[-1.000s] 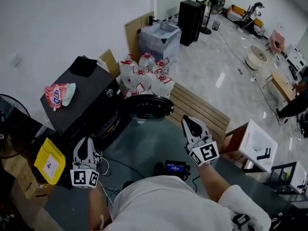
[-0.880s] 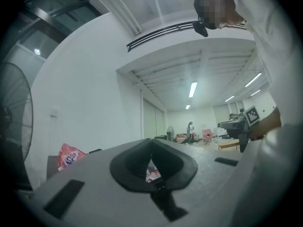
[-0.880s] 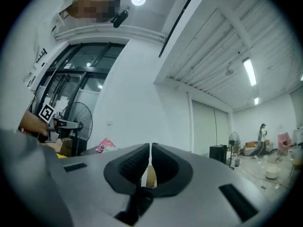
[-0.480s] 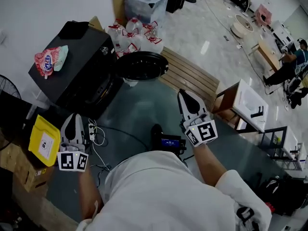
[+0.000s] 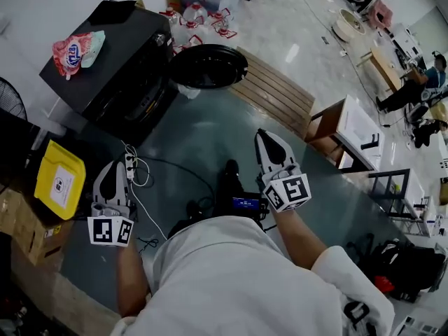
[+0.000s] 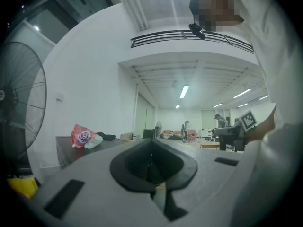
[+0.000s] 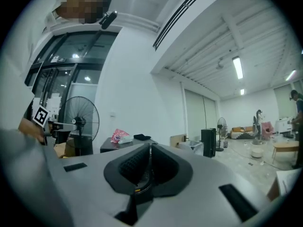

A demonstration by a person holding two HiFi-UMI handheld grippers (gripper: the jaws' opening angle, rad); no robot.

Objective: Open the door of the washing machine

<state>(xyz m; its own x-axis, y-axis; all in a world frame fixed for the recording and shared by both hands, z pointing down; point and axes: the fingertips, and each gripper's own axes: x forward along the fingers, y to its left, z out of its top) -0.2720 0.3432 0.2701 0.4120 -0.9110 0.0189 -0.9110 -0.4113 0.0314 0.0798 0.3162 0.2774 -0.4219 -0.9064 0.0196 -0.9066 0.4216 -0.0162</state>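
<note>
The black washing machine (image 5: 115, 54) stands at the upper left of the head view, with a red-and-white bag (image 5: 73, 50) on its top. Its round dark door (image 5: 208, 66) hangs swung open to the right of the cabinet. My left gripper (image 5: 115, 166) is below the machine, well short of it, jaws shut and empty. My right gripper (image 5: 269, 137) hovers over the grey-green floor below the door, also shut with nothing in it. In the left gripper view the shut jaws (image 6: 151, 148) point past the machine top (image 6: 71, 145). The right gripper view shows its jaws (image 7: 149, 150) closed together.
A yellow box (image 5: 59, 184) sits on cartons at the left. A power strip with cables (image 5: 130, 166) lies on the floor by my left gripper. A small screen device (image 5: 245, 203) sits by the person's feet. A wooden pallet (image 5: 273, 93), water bottles (image 5: 199, 16) and a white cabinet (image 5: 357, 128) lie beyond.
Both grippers have drawn back from the washing machine, which now sits farther up in the head view. The door stays open and both grippers stay shut.
</note>
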